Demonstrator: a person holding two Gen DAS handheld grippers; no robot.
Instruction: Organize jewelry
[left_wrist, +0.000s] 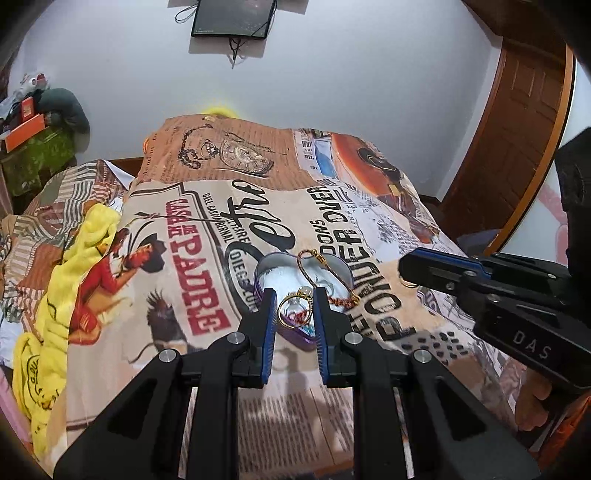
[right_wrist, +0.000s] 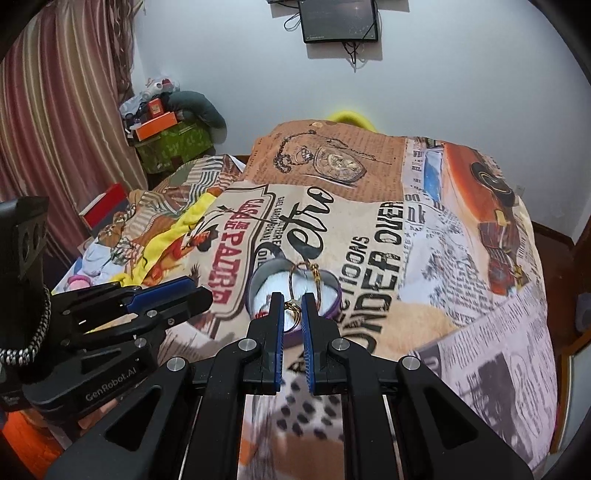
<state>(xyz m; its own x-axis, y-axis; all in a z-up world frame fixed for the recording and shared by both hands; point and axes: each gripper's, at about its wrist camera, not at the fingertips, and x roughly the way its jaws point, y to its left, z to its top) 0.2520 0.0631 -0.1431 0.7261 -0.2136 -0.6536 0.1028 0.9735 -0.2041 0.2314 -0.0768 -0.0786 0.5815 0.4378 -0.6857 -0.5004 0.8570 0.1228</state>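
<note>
A purple heart-shaped box (left_wrist: 267, 267) with a white lining lies open on the printed bedspread; it also shows in the right wrist view (right_wrist: 258, 275). A gold chain (left_wrist: 314, 264) drapes over its rim. A gold hoop (left_wrist: 293, 308) lies inside it. My left gripper (left_wrist: 294, 295) is open, its fingers on either side of the hoop at the box's near end. My right gripper (right_wrist: 292, 299) is shut on a small gold ring (right_wrist: 291, 306), held over the box. In the left wrist view the right gripper (left_wrist: 406, 271) is to the right of the box.
The printed bedspread (left_wrist: 369, 221) covers a bed. A yellow cloth (left_wrist: 66, 280) lies crumpled at the left. A wooden door (left_wrist: 517, 129) stands at the right. A green box with orange items (right_wrist: 166, 140) sits by the curtain (right_wrist: 66, 110).
</note>
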